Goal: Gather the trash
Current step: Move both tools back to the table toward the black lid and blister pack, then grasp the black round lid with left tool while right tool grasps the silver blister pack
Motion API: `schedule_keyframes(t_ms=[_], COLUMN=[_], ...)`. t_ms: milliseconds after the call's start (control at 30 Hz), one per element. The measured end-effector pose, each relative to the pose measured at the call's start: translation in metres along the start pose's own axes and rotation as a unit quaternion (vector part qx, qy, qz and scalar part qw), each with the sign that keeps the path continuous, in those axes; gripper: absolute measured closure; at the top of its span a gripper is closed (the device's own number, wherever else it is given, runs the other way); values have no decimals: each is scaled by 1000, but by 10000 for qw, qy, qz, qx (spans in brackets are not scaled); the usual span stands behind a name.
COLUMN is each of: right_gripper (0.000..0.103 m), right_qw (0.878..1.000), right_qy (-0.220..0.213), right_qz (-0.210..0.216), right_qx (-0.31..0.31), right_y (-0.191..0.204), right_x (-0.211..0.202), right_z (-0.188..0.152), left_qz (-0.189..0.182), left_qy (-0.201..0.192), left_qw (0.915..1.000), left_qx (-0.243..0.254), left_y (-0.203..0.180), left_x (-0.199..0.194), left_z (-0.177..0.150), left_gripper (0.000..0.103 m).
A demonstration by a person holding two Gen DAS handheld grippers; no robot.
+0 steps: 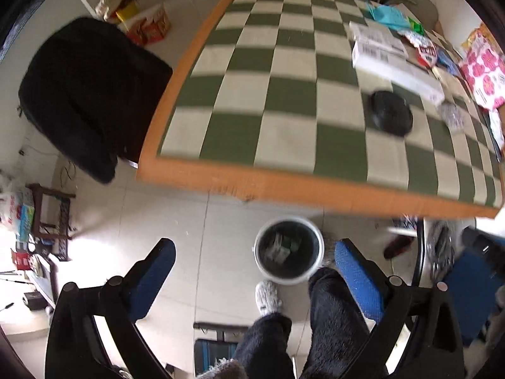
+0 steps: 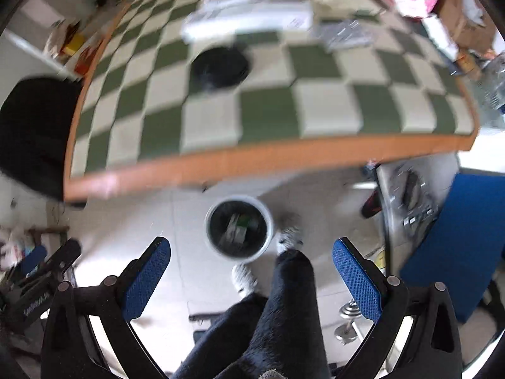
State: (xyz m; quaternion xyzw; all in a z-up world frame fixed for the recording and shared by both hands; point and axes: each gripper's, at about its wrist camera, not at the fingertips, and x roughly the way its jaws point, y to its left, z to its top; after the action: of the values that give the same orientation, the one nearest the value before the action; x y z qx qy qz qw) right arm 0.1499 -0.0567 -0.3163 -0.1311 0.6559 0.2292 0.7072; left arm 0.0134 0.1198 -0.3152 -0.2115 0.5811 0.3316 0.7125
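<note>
Left wrist view: the left gripper [image 1: 254, 257] hangs with jaws released and empty above the floor, the bin [image 1: 289, 250] between its fingers, paper scraps inside. Right gripper [image 2: 251, 255], jaws likewise spread wide, frames the same bin below the counter's [image 2: 271, 158] near edge. On the checkered counter, a black disc [image 1: 391, 113] lies beside white boxes [image 1: 388, 60] and wrappers [image 1: 483, 66] along the right edge.

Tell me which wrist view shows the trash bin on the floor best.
The left wrist view: the trash bin is larger and sharper there, with wrappers visible inside. The right wrist view shows the same bin smaller and motion-blurred, its contents barely readable.
</note>
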Motion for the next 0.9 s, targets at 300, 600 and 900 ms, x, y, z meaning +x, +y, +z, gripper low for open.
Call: schedule_keyframes(t_ms=[300,600,900], right_gripper=[0,13,25], right_qw=[9870,9462,9768], right_qy=[-45,320,187], right_qz=[-62,-1,-983], right_qx=[1603,3221,1894], right_y=[-119,-185,-136], right_x=[26,111,124], right_z=[160,269,305], left_qz=[-37,291,418], left_qy=[541,1262,1410], left_qw=[9980,9902,9887], left_qx=[-327,-528,-282], left_y=[-81,-131,-144], left_x=[36,99,111], left_z=[108,164,171], left_gripper=[0,0,0])
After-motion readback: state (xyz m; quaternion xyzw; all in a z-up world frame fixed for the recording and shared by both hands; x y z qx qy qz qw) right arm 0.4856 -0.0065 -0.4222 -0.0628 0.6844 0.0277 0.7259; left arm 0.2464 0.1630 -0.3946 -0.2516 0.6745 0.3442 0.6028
